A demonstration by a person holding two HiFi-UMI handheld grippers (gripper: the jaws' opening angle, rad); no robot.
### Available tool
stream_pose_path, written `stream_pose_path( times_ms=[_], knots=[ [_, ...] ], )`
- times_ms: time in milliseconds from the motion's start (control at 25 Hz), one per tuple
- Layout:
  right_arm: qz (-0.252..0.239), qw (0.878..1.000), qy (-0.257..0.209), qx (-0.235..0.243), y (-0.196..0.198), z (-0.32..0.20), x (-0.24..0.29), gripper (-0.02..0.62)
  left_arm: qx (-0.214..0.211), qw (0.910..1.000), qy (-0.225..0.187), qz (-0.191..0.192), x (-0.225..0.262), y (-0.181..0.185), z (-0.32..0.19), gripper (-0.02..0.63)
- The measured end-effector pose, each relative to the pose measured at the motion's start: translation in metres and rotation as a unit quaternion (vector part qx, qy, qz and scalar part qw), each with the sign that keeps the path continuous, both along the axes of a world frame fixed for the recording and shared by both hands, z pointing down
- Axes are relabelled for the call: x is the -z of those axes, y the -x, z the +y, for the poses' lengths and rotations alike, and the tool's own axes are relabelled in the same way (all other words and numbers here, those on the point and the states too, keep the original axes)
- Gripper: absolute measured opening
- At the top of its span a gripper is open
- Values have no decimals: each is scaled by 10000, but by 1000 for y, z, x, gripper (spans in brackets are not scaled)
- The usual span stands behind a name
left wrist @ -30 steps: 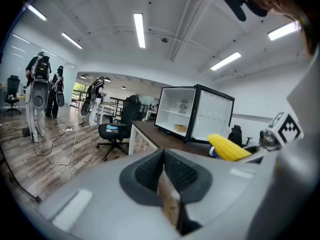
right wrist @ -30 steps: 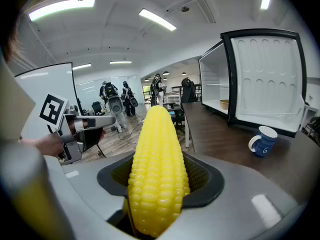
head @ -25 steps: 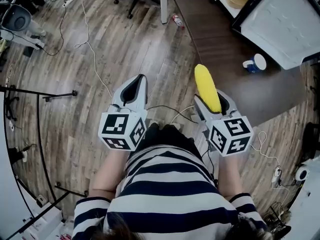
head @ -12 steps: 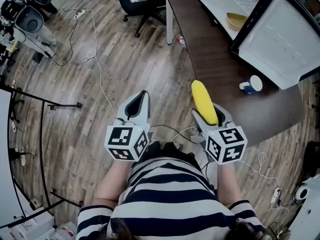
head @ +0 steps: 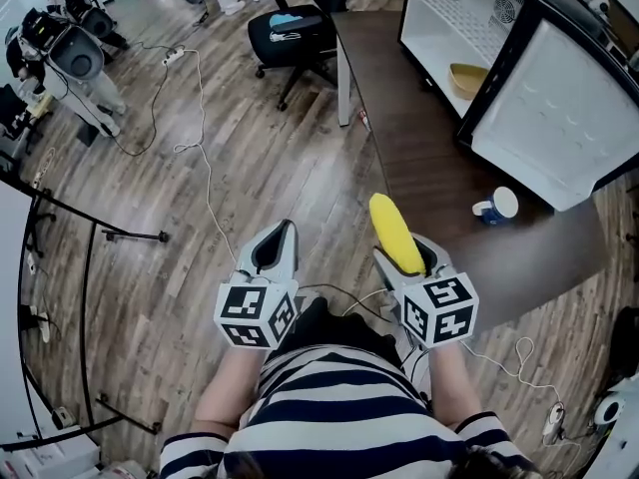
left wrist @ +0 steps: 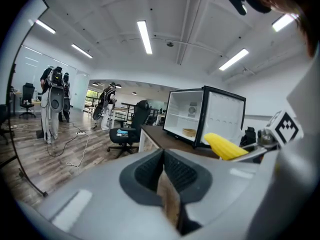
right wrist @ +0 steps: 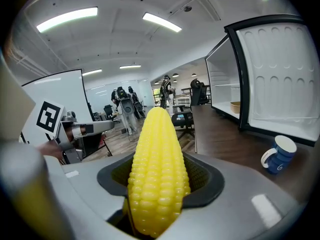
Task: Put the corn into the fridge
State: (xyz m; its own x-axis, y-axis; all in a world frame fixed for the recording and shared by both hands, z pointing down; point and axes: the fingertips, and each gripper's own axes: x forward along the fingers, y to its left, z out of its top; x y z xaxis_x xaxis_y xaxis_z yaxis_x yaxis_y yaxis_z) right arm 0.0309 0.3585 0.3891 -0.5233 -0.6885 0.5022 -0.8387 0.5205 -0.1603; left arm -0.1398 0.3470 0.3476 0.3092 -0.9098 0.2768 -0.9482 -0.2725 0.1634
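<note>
Holding the corn [head: 391,228] by its lower end, the right gripper [head: 404,254] has its jaws clamped on the cob, with the tip pointing forward and up. The left gripper [head: 275,252] carries nothing: its jaws are pressed together with only floor visible past them. Both grippers are held in front of the person, above the wooden floor beside the desk [head: 419,158].

Status of the task:
- Pick-up: complete. The corn is secured.
- Access: the fridge [head: 439,23] stands on the desk with its door [head: 554,118] swung open (no opening step appears necessary). A bowl [head: 466,80] sits on one shelf, and a mug [head: 496,208] stands on the desk near the door.
- Transfer: not yet done. The corn is well apart from the fridge.
- Placement and release: not yet done.

Judged overall, the task is roughly at its midpoint.
</note>
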Motion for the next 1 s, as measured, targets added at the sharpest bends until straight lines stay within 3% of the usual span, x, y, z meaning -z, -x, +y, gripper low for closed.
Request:
stream_pose_path(
  times_ms=[320,600,1000],
  knots=[
    [55,10000,41,27,10,-22,-1,252,-46,10000,-35,23,1,6,-24,0],
    [153,9998,58,-139,21,-65,-1,252,-275,9996,-63,68,0,13,-74,0],
    [221,9988,182,-404,65,-137,-4,252,-600,9981,103,91,-8,56,-152,0]
  ],
)
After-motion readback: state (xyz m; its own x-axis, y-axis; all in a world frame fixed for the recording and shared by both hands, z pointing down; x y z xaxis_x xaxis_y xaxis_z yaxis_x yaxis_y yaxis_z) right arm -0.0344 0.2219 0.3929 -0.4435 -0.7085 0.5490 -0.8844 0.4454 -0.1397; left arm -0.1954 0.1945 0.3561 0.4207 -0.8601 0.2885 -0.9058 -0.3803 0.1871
